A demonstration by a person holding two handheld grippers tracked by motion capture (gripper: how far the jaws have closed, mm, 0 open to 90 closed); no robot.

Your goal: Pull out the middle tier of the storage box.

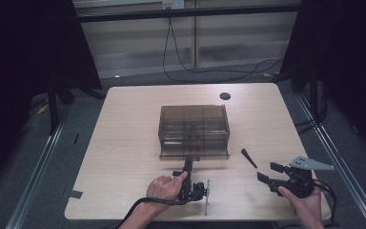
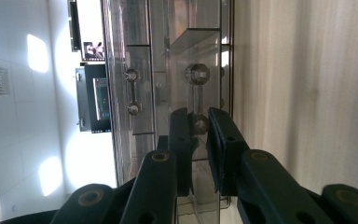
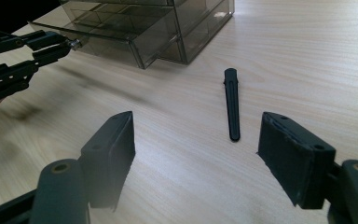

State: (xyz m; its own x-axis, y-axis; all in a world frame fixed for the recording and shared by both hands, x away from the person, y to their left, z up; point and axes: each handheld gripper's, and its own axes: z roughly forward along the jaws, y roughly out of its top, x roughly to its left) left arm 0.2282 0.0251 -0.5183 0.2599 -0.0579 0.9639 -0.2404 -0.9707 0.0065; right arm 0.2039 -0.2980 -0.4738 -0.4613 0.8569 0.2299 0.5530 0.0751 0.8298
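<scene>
my left gripper point(image 1: 187, 168) is clamped on the drawer handle point(image 2: 196, 98) of the smoky plastic drawer box point(image 1: 194, 125) at mid-table; the bottom drawer point(image 1: 194, 152) juts toward me. my right gripper point(image 1: 269, 172) hovers with jaws wide apart near the black hair clip point(image 3: 231, 102), which lies flat, its long axis running away from me.

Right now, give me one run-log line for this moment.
left gripper: shut on drawer handle | bottom drawer: partly pulled out | right gripper: open, holds nothing | black clip: lying on table
</scene>
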